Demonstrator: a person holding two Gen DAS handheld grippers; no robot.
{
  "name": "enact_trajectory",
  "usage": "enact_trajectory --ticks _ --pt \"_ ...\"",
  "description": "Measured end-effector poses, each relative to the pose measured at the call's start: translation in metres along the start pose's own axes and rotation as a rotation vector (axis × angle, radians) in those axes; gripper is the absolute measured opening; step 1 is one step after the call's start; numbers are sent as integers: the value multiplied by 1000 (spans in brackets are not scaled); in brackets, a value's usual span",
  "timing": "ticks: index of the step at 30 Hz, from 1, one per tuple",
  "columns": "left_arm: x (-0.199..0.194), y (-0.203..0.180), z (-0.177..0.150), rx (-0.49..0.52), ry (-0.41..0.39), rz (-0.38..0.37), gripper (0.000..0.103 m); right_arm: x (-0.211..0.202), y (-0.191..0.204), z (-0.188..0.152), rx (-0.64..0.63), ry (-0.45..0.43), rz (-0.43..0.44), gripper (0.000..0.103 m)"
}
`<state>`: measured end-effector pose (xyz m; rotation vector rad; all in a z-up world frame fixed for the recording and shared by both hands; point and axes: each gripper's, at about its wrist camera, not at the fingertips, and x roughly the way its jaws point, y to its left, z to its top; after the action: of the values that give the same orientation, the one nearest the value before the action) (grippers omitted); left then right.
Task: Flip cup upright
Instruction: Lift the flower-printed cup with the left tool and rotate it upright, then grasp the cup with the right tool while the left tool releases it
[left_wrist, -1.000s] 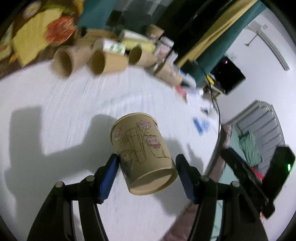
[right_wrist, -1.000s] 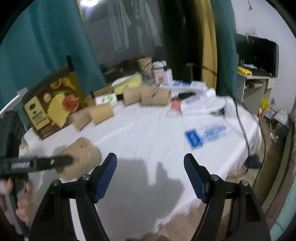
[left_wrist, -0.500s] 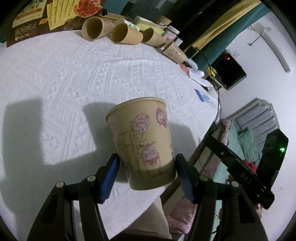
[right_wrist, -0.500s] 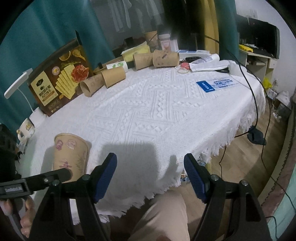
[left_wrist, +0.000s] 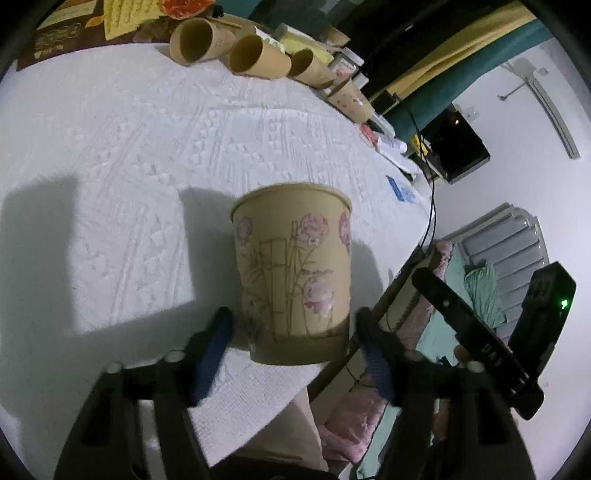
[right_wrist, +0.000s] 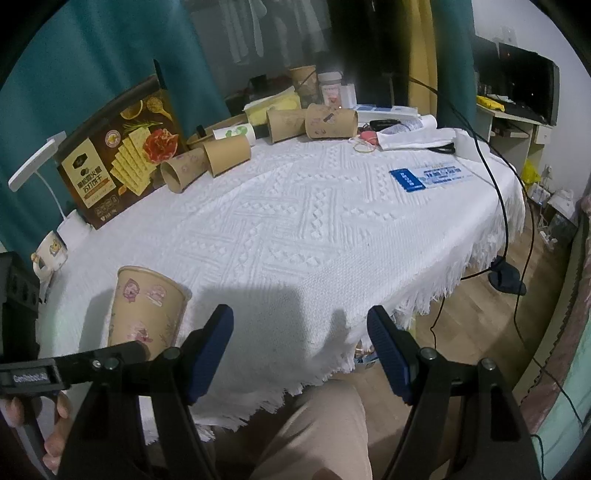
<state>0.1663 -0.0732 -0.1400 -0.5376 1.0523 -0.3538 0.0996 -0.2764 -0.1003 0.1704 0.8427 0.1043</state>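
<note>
The table (right_wrist: 332, 229), covered with a white textured cloth, is taking up most of both views. Along its far edge a row of paper cups (right_wrist: 225, 155) is lying on their sides in front of a cracker box (right_wrist: 118, 155); these are well apart from the work area.

At the near edge of the table, on the person's left, the cup (left_wrist: 291, 273) is standing upright on its base with its open rim facing up. Its long axis is running vertically, at a right angle to the direction in which the fingers are reaching. In the right wrist view the same cup (right_wrist: 146, 310) is showing its open mouth on top.

The left gripper (left_wrist: 293, 332) is straddling the lower part of the cup, one blue pad on each side. A narrow gap is showing between each pad and the cup wall, so the jaws are standing spread slightly wider than the cup and gripping nothing. The left gripper is by far the nearer tool.

The right gripper (right_wrist: 301, 347) is hanging beyond the table edge, to the right of the cup, with its jaws spread wide and nothing between them.

Judgement: the flip appears complete. The next move calls for a straight withdrawal of the left gripper along its finger axis, away from the cup, without brushing either wall and tipping it.
</note>
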Motion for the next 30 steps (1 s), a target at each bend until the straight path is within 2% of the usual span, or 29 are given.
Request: enact_trajectory --ticks 1,5,10,11,15,17,19,21,24,30 --pt "-4 1 0 -8 -11 -4 80 0 1 1 -4 0 2 73" --pt "-20 3 1 -14 -40 -24 82 -1 10 6 -30 15 27 73" --pt "-56 10 2 19 -124 -45 82 4 39 25 -119 73 153 73" --pt "-63 11 2 33 -142 -32 82 5 47 28 -144 90 178 73" --pt "-94 21 -4 106 -262 103 82 20 79 40 -202 203 314 73" --pt "-109 33 -10 118 -311 174 82 29 92 42 -220 245 340 73" --pt "-118 44 -15 115 -331 212 82 41 103 43 -238 302 364 73" --pt "-124 55 -19 110 -343 241 82 53 110 44 -240 356 366 73" --pt "-127 70 -25 93 -341 261 82 65 115 45 -243 390 336 73" --pt "-121 82 -30 69 -319 219 82 91 116 45 -204 457 338 73"
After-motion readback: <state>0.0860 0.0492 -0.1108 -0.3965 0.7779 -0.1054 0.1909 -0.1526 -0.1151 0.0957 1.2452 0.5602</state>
